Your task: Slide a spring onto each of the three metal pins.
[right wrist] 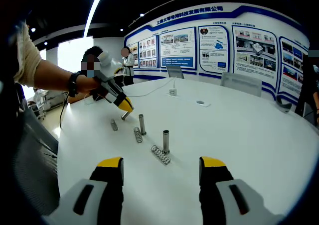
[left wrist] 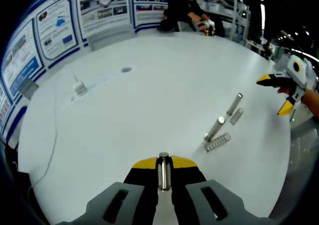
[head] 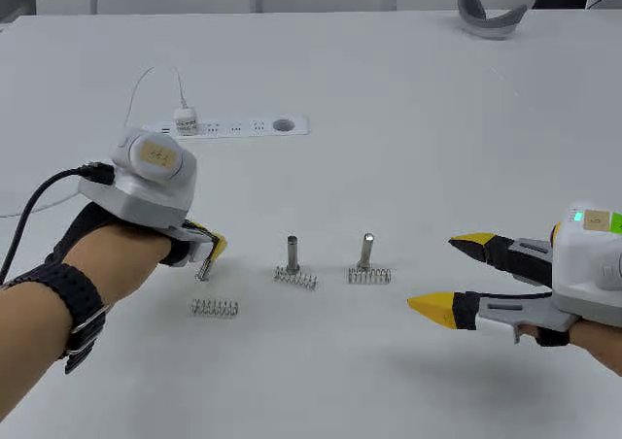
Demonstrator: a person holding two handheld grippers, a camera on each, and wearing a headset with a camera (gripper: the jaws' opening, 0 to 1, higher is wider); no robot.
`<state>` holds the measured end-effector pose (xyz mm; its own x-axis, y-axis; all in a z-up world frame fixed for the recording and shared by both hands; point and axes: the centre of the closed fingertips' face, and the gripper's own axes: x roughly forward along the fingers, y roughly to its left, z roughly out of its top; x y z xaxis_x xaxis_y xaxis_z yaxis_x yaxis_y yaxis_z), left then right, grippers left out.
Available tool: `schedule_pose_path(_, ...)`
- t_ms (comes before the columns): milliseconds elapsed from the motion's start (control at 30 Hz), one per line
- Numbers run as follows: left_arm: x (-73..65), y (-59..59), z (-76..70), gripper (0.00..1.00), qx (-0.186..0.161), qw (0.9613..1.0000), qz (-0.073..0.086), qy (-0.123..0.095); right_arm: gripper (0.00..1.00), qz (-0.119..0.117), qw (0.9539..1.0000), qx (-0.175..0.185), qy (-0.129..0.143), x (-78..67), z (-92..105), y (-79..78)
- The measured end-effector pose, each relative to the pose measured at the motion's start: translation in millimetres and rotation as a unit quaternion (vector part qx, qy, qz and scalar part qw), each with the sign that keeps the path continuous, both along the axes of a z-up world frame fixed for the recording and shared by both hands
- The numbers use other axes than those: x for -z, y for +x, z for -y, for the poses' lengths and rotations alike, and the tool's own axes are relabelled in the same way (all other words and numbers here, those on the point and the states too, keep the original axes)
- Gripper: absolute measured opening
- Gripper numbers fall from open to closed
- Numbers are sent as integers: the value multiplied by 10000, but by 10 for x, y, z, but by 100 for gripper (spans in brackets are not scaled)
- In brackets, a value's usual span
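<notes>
My left gripper [head: 209,254] is shut on a short metal pin [head: 203,270], held tilted with its lower end at the white table; the same pin [left wrist: 163,172] stands between the yellow-tipped jaws [left wrist: 163,163]. Two more pins [head: 292,253] [head: 366,251] stand upright to its right. Three springs lie flat: one [head: 215,308] just in front of the held pin, one [head: 294,279] at the middle pin's foot, one [head: 369,276] at the right pin's foot. My right gripper [head: 449,272] hovers open to the right of the pins, nothing between its jaws [right wrist: 162,165].
A white power strip [head: 228,126] with a plugged-in charger [head: 185,120] and its cable lies behind the pins. A grey curved object [head: 489,16] rests at the table's far right. A black cable [head: 39,201] trails from the left gripper. People stand in the background [right wrist: 127,60].
</notes>
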<state>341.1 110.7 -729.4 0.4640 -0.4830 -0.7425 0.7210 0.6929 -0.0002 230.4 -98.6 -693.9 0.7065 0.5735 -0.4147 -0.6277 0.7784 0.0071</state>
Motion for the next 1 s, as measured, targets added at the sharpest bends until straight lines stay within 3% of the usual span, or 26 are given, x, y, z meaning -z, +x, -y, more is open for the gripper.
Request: schedule_pose_path(1000, -91, -78, -114, 7, -160, 9997, 70, -141, 62, 8, 10000, -60, -7, -27, -46, -18)
